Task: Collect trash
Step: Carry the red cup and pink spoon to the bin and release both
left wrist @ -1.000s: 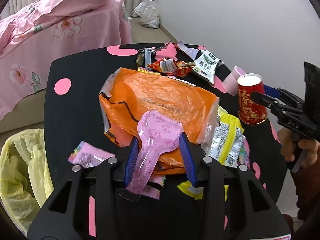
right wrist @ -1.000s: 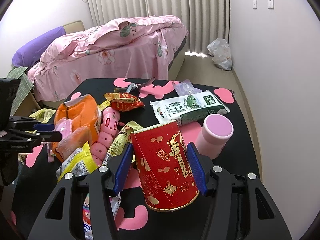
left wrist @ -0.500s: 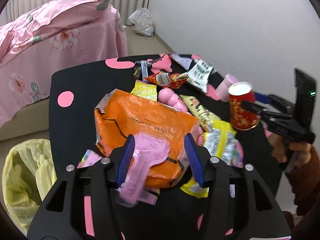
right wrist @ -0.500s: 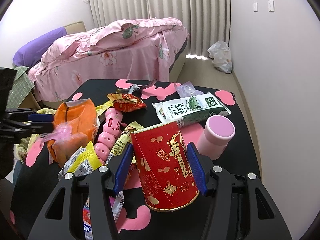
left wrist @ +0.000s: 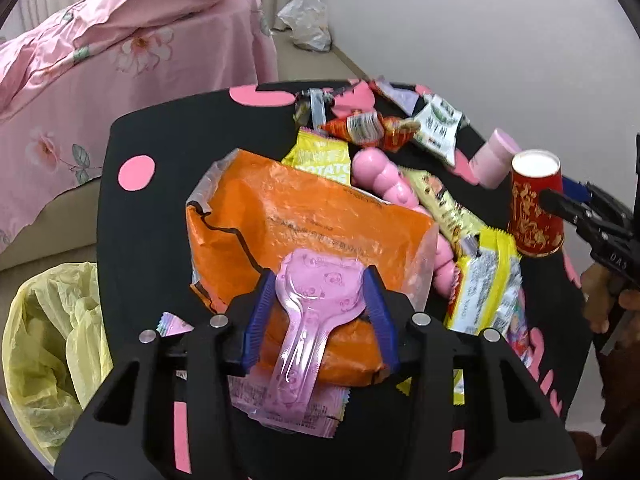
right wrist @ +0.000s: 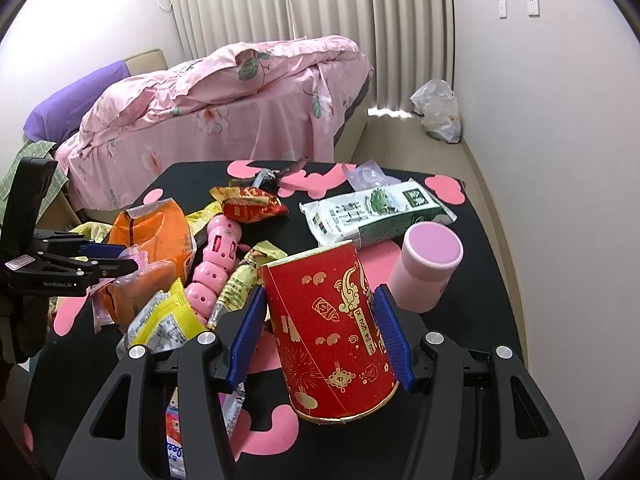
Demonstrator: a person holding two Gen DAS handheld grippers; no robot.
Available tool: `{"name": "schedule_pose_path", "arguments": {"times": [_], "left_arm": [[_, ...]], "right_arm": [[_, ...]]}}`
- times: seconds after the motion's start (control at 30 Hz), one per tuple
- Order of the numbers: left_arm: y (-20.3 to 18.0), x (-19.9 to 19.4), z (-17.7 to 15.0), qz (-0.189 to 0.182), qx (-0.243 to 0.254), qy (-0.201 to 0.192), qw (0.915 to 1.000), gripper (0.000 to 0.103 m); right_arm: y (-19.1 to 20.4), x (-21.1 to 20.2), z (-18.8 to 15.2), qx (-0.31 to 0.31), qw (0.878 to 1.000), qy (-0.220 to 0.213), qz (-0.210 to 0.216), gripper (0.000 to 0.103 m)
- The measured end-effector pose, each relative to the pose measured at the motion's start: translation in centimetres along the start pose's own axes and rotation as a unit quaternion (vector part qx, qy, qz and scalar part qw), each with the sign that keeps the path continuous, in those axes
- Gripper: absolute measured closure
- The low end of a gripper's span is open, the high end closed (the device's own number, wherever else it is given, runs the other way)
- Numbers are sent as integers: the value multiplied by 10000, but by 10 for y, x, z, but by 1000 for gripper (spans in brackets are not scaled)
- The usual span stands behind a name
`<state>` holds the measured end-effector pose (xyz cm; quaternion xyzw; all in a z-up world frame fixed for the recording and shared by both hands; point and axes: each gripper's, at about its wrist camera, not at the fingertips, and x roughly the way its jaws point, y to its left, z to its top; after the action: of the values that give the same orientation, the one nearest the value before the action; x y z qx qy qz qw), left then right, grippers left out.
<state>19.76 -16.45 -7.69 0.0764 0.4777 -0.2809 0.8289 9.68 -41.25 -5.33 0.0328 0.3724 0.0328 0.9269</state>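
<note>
My left gripper (left wrist: 320,312) is shut on a pink plastic spoon wrapper (left wrist: 316,304), held above an orange snack bag (left wrist: 304,216) on the black table (left wrist: 156,208). It also shows in the right wrist view (right wrist: 120,260). My right gripper (right wrist: 320,332) is shut on an upside-down red paper cup (right wrist: 336,336), which stands on the table; the cup also shows in the left wrist view (left wrist: 534,208). Other trash lies about: yellow wrappers (left wrist: 486,280), a red wrapper (left wrist: 364,128), a green-white packet (right wrist: 376,212).
A bin with a yellow bag (left wrist: 52,344) stands left of the table. A pink cup (right wrist: 428,268) stands by the red cup. A pink caterpillar toy (right wrist: 216,260) lies mid-table. A pink-covered bed (right wrist: 224,108) is behind, the wall to the right.
My left gripper lifted the pink spoon wrapper off the pile and drew back a little. The right gripper and red cup have barely moved.
</note>
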Motion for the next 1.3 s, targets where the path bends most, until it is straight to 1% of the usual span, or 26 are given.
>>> {"name": "schedule_pose_path", "arguments": {"times": [0.13,0.3,0.47,0.6,0.77,0.87,0.97,1.03,1.1,1.2,1.23,1.3], "left_arm": [[-5,-24,1,16,-1,-322,9995,60],[-1,-55,-1,-108,-185,-683,9974,60],[9,-72,-4,-175,-310,-883,9955,60],[26,-84,-9,-173,-515,-988,9936,60],[52,-102,-20,4,-830,-1156,9898,60],[83,-120,-32,316,-1313,-1373,9813,60],[122,-134,-53,713,-1924,-1511,9670,60],[151,-142,-74,1039,-2388,-1571,9526,60],[175,-147,-95,1155,-2821,-1593,9390,60],[199,-144,-120,1266,-3260,-1561,9238,60],[204,-141,-128,1329,-3373,-1502,9198,60],[212,-132,-142,1378,-3535,-1385,9148,60]], "right_arm": [[5,-10,7,-75,9999,-102,-67,51],[22,-23,24,-266,9992,-279,-77,51],[49,-29,44,-567,9975,-425,-29,51],[76,-32,60,-814,9951,-550,90,51],[113,-29,80,-1072,9914,-652,382,51],[144,-24,96,-1277,9867,-744,676,51],[179,-17,112,-1474,9799,-842,1052,51],[203,-9,120,-1559,9748,-854,1352,51],[229,2,125,-1637,9689,-810,1671,51],[267,19,127,-1665,9595,-651,2178,51],[277,25,127,-1646,9568,-583,2324,51],[300,40,125,-1551,9509,-368,2655,51]]}}
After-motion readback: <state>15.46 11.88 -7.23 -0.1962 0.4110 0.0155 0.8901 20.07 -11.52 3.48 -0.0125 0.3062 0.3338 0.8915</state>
